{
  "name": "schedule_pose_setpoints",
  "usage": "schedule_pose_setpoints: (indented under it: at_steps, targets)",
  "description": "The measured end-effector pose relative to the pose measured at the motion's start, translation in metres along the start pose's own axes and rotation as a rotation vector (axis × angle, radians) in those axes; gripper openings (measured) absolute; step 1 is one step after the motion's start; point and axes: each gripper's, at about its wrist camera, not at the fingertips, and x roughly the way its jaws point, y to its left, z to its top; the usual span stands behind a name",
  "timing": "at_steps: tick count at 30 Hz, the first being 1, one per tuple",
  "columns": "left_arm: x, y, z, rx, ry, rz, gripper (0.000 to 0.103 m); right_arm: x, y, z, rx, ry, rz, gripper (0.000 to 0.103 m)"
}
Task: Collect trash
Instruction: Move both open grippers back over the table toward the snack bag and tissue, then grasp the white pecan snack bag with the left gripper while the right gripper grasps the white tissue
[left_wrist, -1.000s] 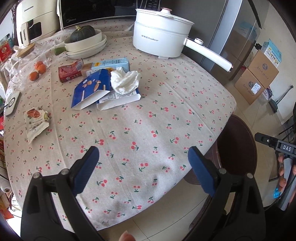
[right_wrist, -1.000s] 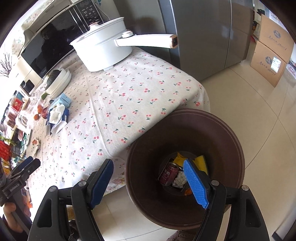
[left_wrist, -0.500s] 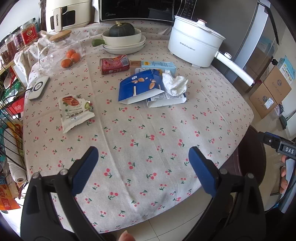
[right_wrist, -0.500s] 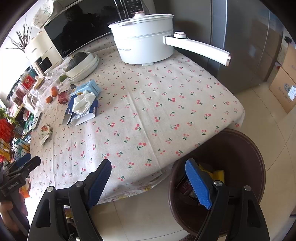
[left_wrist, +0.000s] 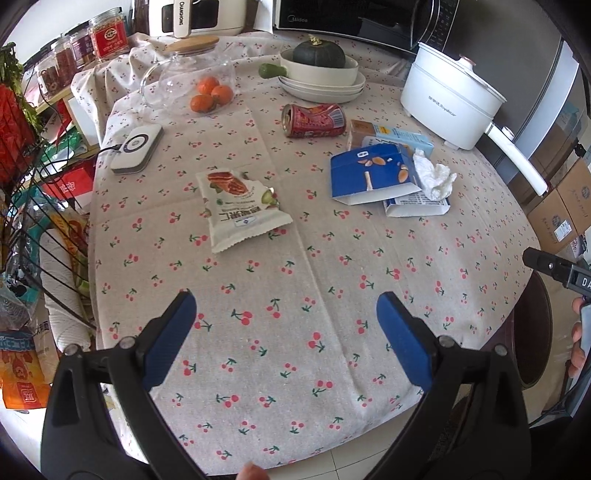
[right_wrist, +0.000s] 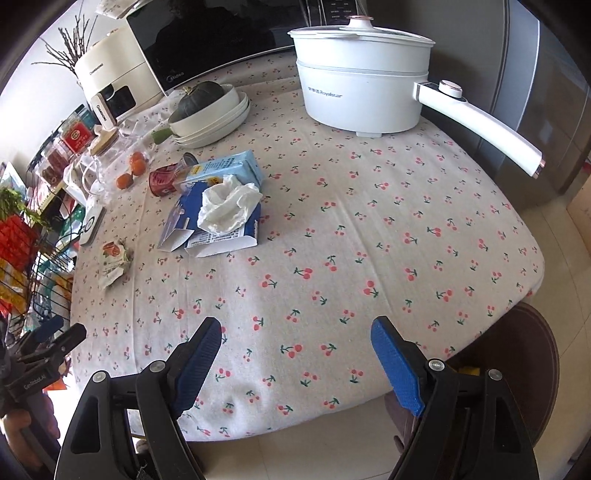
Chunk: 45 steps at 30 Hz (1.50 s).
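Trash lies on the cherry-print tablecloth (left_wrist: 295, 280): a white snack wrapper (left_wrist: 236, 210), a red can (left_wrist: 314, 120) on its side, a dark blue carton (left_wrist: 373, 173), a light blue carton (left_wrist: 399, 134), and a crumpled white tissue (left_wrist: 436, 177). The tissue (right_wrist: 227, 205) sits on the blue cartons (right_wrist: 218, 229) in the right wrist view. My left gripper (left_wrist: 286, 332) is open and empty above the table's near edge. My right gripper (right_wrist: 295, 354) is open and empty above the near edge. The brown bin (right_wrist: 528, 369) stands on the floor at the table's right.
A white electric pot (right_wrist: 362, 92) with a long handle stands at the back right. Stacked white dishes with a green squash (left_wrist: 319, 72), a glass jar with oranges (left_wrist: 207, 92) and a white pad (left_wrist: 136, 147) are on the table. A wire rack (left_wrist: 33, 206) stands left.
Both grippers have swung left from the bin side to face the table. The right gripper has left the bin opening and now hovers over the table edge. Both stay open.
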Motion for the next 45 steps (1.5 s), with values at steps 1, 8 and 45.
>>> schedule_pose_setpoints:
  at_steps: [1,8,45]
  targets:
    - [0.002,0.004,0.000,-0.002,0.006,0.007,0.098,0.003,0.004,0.002,-0.010,0.003,-0.001,0.085]
    - [0.013,0.028,0.008,-0.022,0.040,0.042,0.098,0.019,0.024,0.008,-0.111,0.017,-0.057,0.093]
    - [0.101,0.030,0.054,-0.189,0.073,0.136,0.071,0.045,0.019,0.037,-0.029,-0.007,-0.030,0.095]
